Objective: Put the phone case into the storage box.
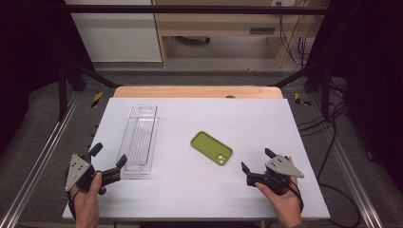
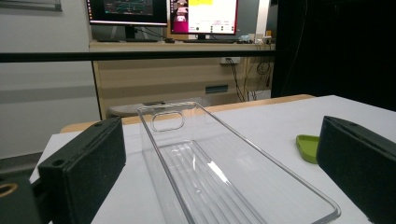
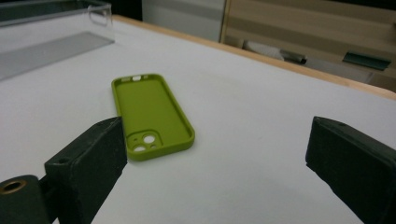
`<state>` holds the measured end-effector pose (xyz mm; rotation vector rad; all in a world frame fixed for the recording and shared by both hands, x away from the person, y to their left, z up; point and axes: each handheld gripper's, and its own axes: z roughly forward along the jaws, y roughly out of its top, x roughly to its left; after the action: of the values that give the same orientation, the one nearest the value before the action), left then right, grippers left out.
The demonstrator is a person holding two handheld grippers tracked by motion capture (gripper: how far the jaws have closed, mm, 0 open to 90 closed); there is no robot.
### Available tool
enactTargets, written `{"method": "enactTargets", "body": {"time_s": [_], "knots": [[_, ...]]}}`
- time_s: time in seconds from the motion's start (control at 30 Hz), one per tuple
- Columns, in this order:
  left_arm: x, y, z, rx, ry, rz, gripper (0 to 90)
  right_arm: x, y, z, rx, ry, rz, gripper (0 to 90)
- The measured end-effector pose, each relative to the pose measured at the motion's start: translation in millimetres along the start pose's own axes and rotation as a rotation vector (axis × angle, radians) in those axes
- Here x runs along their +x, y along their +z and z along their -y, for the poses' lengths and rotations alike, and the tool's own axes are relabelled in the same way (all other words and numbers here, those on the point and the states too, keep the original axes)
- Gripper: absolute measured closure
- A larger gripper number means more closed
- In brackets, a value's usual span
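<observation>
We are at the approach, both tongs spread and empty: left tongs (image 1: 108, 163) face the clear tray (image 1: 139, 139), right tongs (image 1: 257, 166) must advance to the green phone case (image 1: 212, 147) lying mid-bench (image 1: 266, 123).

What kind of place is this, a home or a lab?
Likely a lab or recording workspace: a white table set in a black metal frame, monitors on a desk behind, and loose cables on the floor.

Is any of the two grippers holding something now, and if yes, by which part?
Nothing is held. The left gripper stands open at the near end of the clear tray, and the right gripper is open short of the green phone case.
</observation>
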<state>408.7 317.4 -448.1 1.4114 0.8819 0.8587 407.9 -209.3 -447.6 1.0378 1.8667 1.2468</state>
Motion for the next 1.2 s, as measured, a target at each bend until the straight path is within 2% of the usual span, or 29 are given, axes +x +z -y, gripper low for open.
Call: {"method": "enactTargets", "body": {"time_s": [0.03,0.13,0.17,0.2,0.43,0.57,0.9,1.2], "knots": [[0.0,0.0,0.0,0.0,0.0,0.0,1.2,0.0,0.0,0.0,0.0,0.0,0.0,5.3],[0.0,-0.3,0.0,0.0,-0.002,-0.001,1.2,5.3,2.0,-14.9,0.089,-0.049,-0.026,6.0],[0.0,-0.3,0.0,0.0,-0.002,-0.001,1.2,5.3,2.0,-14.9,0.089,-0.049,-0.026,6.0],[0.3,-0.5,0.0,-0.001,-0.003,-0.001,1.2,7.3,3.6,-21.4,0.116,-0.068,-0.03,6.3],[0.7,-0.8,0.1,-0.001,-0.003,-0.002,1.2,11.2,10.4,-40.0,0.162,-0.095,-0.056,7.1],[1.1,-1.1,0.1,-0.002,-0.006,-0.004,1.2,14.7,17.3,-52.5,0.205,-0.102,-0.093,8.3],[2.3,-1.6,0.2,-0.005,-0.009,-0.005,1.3,20.3,34.2,-63.9,0.286,-0.128,-0.108,7.2],[2.4,-1.9,0.1,-0.001,-0.002,-0.008,1.2,26.3,55.0,-68.7,0.391,-0.154,-0.16,6.3]]}}
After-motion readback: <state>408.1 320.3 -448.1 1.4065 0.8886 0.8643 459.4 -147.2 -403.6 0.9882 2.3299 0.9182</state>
